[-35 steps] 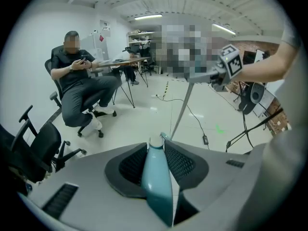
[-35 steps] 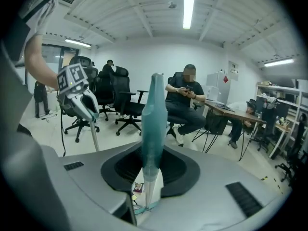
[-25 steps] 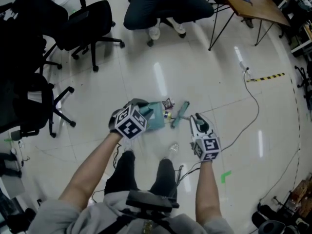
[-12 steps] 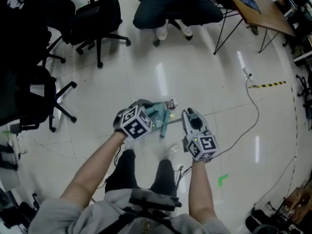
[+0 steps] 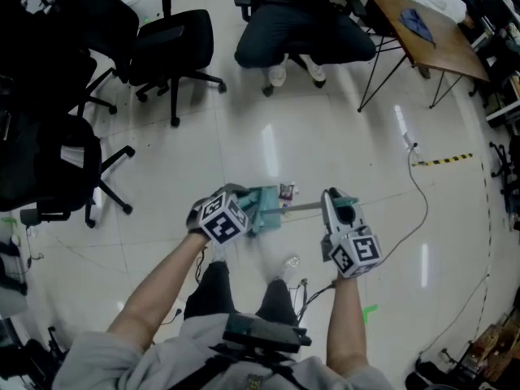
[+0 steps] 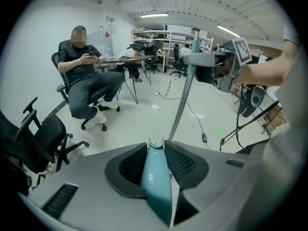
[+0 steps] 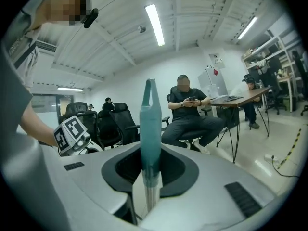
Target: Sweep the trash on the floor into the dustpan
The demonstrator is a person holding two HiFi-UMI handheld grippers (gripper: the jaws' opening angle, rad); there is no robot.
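My left gripper (image 5: 241, 205) is shut on the handle (image 6: 156, 177) of a teal dustpan (image 5: 262, 204), which it holds low over the white floor. A small piece of trash (image 5: 286, 191) lies just beyond the pan's right side. My right gripper (image 5: 335, 206) is shut on the teal grip (image 7: 150, 124) of a broom, and its jaws have just been closing on it. The broom's metal pole (image 5: 302, 208) runs left toward the dustpan. In the left gripper view that pole (image 6: 180, 107) rises to the right gripper (image 6: 219, 69). The broom's head is hidden.
A seated person (image 5: 302, 23) and several black office chairs (image 5: 166, 43) fill the far and left floor. A wooden table (image 5: 422, 27) stands at the upper right. A cable (image 5: 418, 193) and striped tape (image 5: 443, 160) lie to the right. The wearer's legs (image 5: 244, 291) are below.
My right gripper took hold of the broom from the floor and rose with it, moving right. The left gripper shifted a little with the dustpan.
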